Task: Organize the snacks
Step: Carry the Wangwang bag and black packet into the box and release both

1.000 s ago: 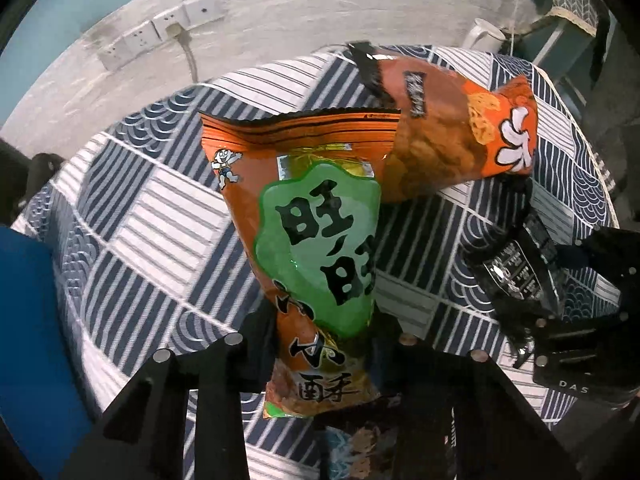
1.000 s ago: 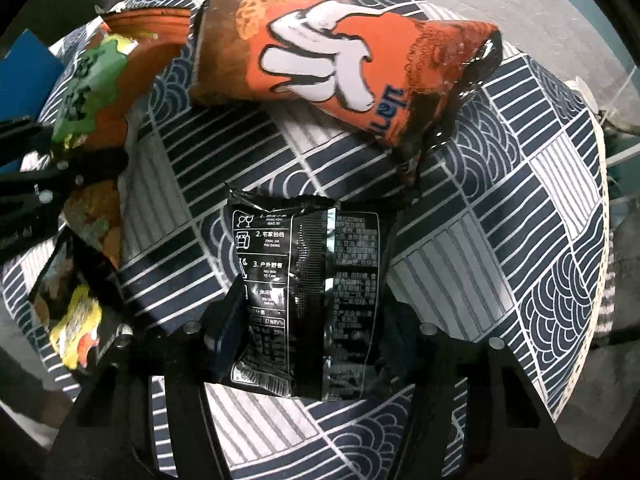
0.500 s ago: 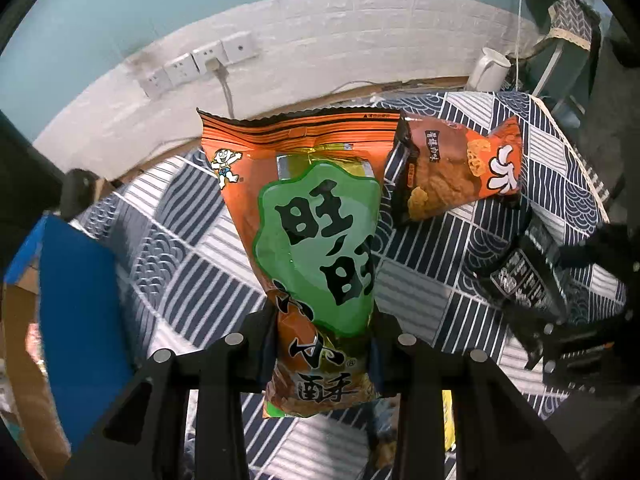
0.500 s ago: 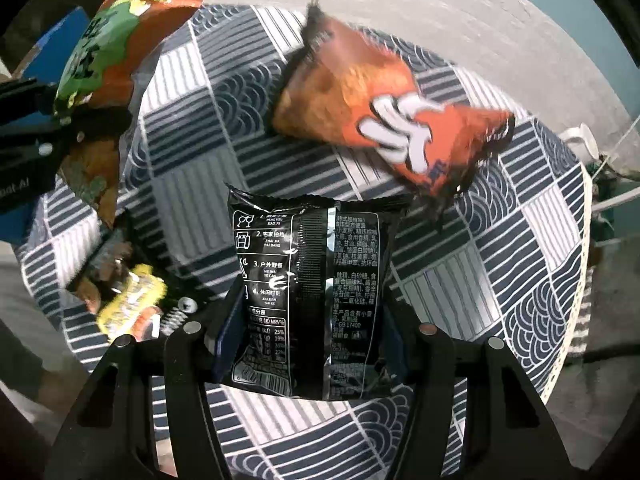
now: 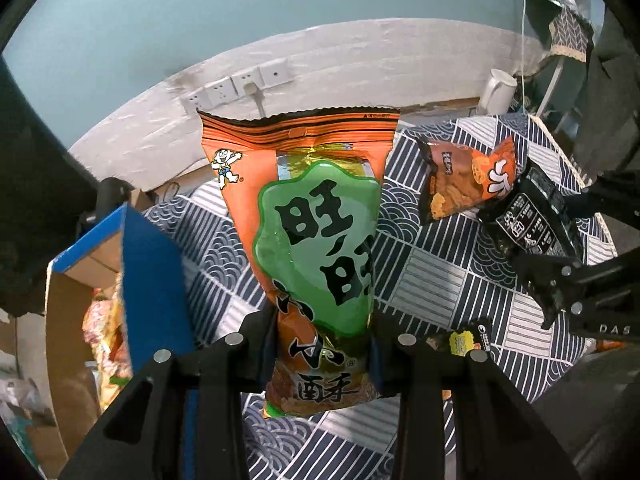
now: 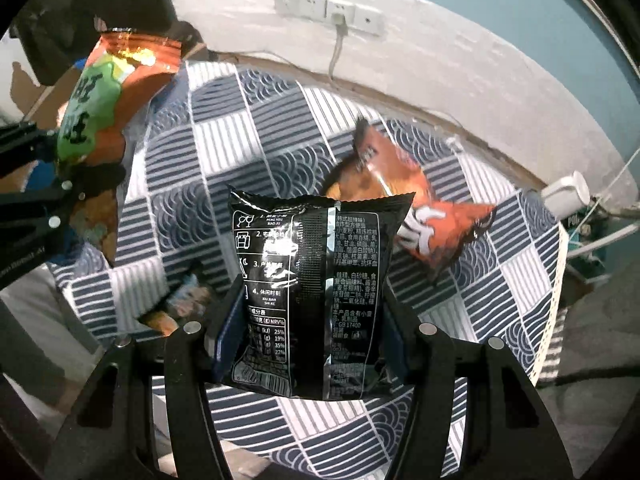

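My left gripper (image 5: 320,354) is shut on an orange snack bag with a green label (image 5: 316,236) and holds it upright, well above the table. It also shows in the right wrist view (image 6: 100,96). My right gripper (image 6: 310,338) is shut on a black snack packet (image 6: 316,280), held above the table; the packet shows in the left wrist view (image 5: 528,216) too. An orange chip bag (image 6: 424,216) lies on the patterned tablecloth (image 6: 248,128), also seen in the left wrist view (image 5: 464,184). A small yellow-and-dark packet (image 5: 460,340) lies near the table's front.
A cardboard box with blue flaps (image 5: 136,264), holding several snack packs, stands left of the table. A wall with sockets (image 5: 236,88) and a plugged cable lies behind. A white kettle (image 5: 498,90) stands at the far right edge.
Both grippers have risen with their bags, so the table and the orange chip bag look smaller and farther. The box at the left has come into view.
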{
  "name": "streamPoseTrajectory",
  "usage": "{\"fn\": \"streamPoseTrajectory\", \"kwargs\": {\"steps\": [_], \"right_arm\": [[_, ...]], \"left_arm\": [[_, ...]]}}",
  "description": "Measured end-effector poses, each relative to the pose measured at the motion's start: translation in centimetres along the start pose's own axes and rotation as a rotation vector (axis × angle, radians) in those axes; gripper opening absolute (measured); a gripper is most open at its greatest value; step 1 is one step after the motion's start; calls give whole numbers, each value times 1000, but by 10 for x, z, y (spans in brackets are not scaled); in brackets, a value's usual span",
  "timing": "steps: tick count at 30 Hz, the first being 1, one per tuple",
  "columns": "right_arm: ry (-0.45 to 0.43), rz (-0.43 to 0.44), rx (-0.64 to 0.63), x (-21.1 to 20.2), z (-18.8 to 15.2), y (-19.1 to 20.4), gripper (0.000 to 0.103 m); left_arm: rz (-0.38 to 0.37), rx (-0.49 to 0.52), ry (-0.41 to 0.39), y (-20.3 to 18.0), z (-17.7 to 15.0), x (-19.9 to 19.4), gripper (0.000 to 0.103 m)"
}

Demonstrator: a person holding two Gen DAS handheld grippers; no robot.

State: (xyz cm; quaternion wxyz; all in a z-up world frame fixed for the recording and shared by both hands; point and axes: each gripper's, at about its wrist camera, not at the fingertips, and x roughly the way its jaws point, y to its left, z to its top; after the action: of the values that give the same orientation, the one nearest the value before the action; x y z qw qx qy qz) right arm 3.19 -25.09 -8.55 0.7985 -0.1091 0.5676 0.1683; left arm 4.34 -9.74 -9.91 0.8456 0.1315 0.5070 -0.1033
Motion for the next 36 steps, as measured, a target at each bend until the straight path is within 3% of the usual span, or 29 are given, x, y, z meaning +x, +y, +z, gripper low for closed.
{"fn": "streamPoseTrajectory", "kwargs": {"steps": [19,36], "right_arm": [[-94,64,-80,-26,42,60,59],[-103,134,-188,-23,93,143,59]], "left_arm": [[41,-76,-87,50,-22,-58,36],[107,-219,-100,128,-57,-71,36]]}}
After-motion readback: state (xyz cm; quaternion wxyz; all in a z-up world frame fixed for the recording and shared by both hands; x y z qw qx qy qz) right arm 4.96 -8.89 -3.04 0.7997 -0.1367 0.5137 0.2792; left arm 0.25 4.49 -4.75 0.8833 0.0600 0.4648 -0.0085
